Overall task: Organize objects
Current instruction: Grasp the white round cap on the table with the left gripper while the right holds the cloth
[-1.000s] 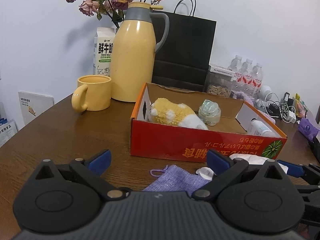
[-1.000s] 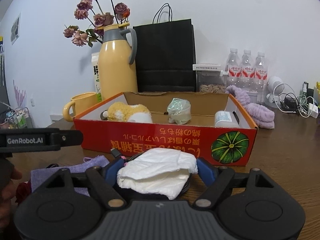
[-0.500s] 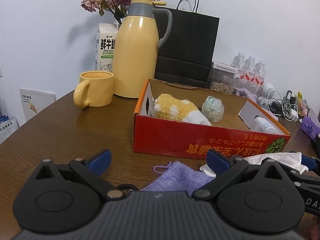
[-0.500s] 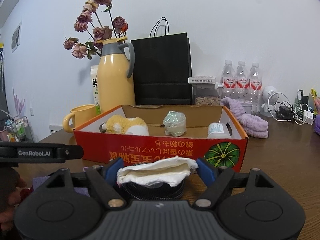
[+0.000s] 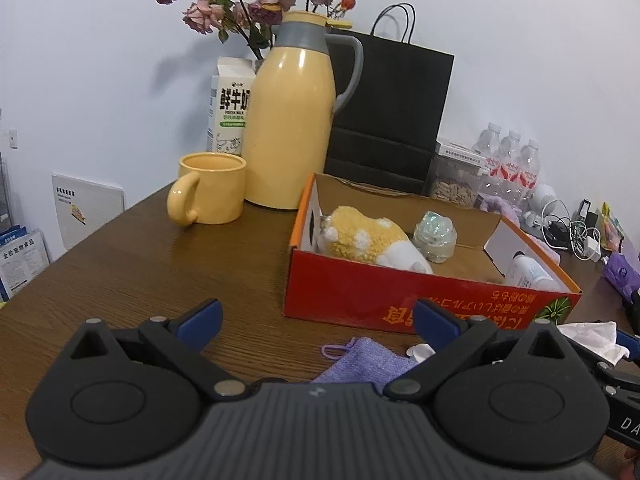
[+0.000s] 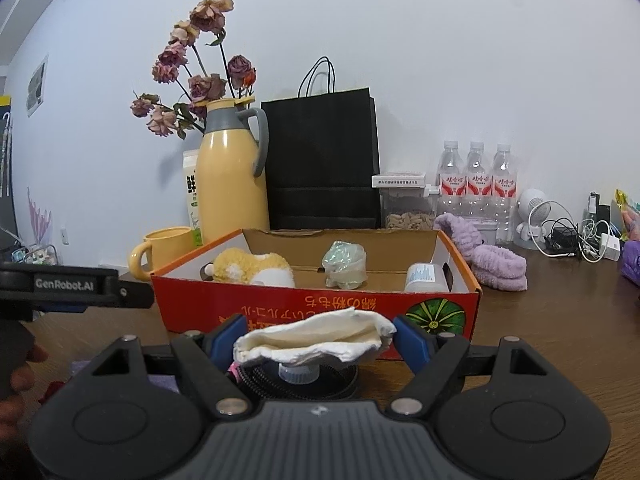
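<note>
My right gripper (image 6: 316,334) is shut on a crumpled white wad (image 6: 320,346), which spans from one blue pad to the other, just in front of the red cardboard box (image 6: 280,308). A dark zipped item (image 6: 260,378) shows under the wad; whether it is held I cannot tell. The box holds a yellow plush toy (image 6: 252,266), an iridescent lump (image 6: 344,264) and a white bottle (image 6: 424,278). My left gripper (image 5: 316,314) stands open above the table, with a purple pouch (image 5: 360,364) lying below it. The wad (image 5: 592,332) also shows at the right in the left wrist view.
Behind the box (image 5: 400,304) stand a yellow mug (image 5: 212,188), a yellow thermos (image 5: 292,120), a milk carton (image 5: 230,108) and a black paper bag (image 5: 392,112). A seed jar (image 6: 404,204), water bottles (image 6: 476,180), a purple headband (image 6: 488,264) and cables (image 6: 572,236) fill the right.
My right gripper has tipped upward with the white wad still between its pads, so the wad now shows edge-on. The left gripper has barely shifted and stays open.
</note>
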